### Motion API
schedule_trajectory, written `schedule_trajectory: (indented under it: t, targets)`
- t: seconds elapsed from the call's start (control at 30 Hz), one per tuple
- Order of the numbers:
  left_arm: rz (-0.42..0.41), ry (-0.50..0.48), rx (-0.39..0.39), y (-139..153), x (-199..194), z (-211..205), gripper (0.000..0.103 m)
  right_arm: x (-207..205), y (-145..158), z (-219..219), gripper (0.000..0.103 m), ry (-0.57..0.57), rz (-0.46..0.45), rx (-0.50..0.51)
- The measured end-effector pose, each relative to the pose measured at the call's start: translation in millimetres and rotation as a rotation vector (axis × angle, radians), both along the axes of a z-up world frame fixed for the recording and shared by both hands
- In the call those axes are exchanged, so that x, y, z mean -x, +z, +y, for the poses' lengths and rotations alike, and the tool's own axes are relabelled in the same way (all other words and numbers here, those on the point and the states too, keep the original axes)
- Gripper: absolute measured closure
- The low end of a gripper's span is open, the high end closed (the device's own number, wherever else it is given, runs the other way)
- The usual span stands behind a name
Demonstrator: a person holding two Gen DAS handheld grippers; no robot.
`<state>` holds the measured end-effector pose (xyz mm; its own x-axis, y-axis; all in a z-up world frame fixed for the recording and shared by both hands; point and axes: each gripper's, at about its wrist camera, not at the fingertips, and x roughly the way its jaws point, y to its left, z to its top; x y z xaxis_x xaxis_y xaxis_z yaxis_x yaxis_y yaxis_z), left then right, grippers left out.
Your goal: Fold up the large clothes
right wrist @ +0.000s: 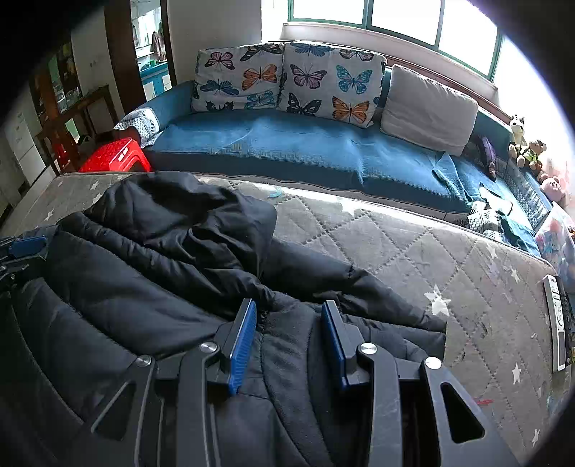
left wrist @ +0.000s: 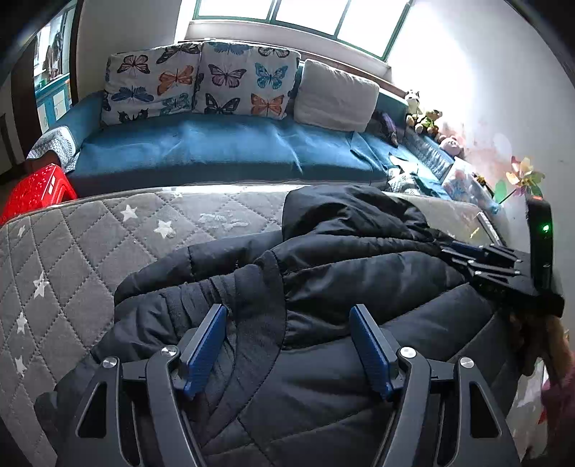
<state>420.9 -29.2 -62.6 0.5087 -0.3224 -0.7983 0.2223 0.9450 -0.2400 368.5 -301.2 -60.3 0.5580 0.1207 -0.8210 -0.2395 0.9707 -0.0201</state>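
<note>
Black quilted padded jacket [left wrist: 359,273], one item, lying crumpled on a grey quilted mattress [left wrist: 72,251] printed with white stars. We find it bunched along the near edge of the mattress, its hood [right wrist: 187,212] heaped toward the far edge and one sleeve [right wrist: 359,291] trailing out flat over the stars.

Left gripper [left wrist: 287,345]: we hold it low over the jacket near a ribbed cuff [left wrist: 201,298], blue pads [left wrist: 205,345] spread wide apart with fabric lying beneath and between them, nothing pinched.

Right gripper [right wrist: 289,337]: jaws likewise spread, though less widely, straddling a fold of the jacket by the sleeve's root; the blue pads [right wrist: 244,345] stand to either side of the cloth without closing on it. In the left wrist view the same gripper [left wrist: 481,262] shows at the jacket's right side.

Surroundings, outward from the mattress:
- Blue sofa [right wrist: 287,151] along the mattress's far edge.
- Two butterfly-print cushions [left wrist: 201,81] and one plain grey cushion [left wrist: 334,97] against the sofa back.
- Red plastic stool [right wrist: 115,156] by the mattress's far left corner.
- Soft toys [right wrist: 528,147] lined up at the sofa's right end.
- White remote control [right wrist: 555,319] at the mattress's right edge.
- Paper pinwheel [left wrist: 521,179] beyond the far right corner.
- Green-framed window [right wrist: 395,21] above the sofa.
</note>
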Motion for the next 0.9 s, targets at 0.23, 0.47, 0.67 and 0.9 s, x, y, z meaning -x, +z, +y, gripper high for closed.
schedule_trajectory:
  t: [0.23,0.47,0.67,0.9]
  targets:
    - [-0.031,0.012,-0.009,17.7,9.5,-1.7,0.025,22.8,35.0,5.0,0.060,0.014,-0.061,-0.027]
    - [-0.107,-0.034,0.028,54.4,71.8,-2.2,0.026,72.5,49.2,33.7,0.060,0.143,-0.072,-0.096]
    - [-0.129,-0.081,-0.016,42.4,110.0,-15.5,0.031,88.9,35.1,50.2,0.060,0.205,-0.038,-0.104]
    - [-0.130,-0.080,-0.105,7.8,111.1,-30.7,0.031,89.2,6.5,51.6,0.058,0.201,-0.074,-0.085]
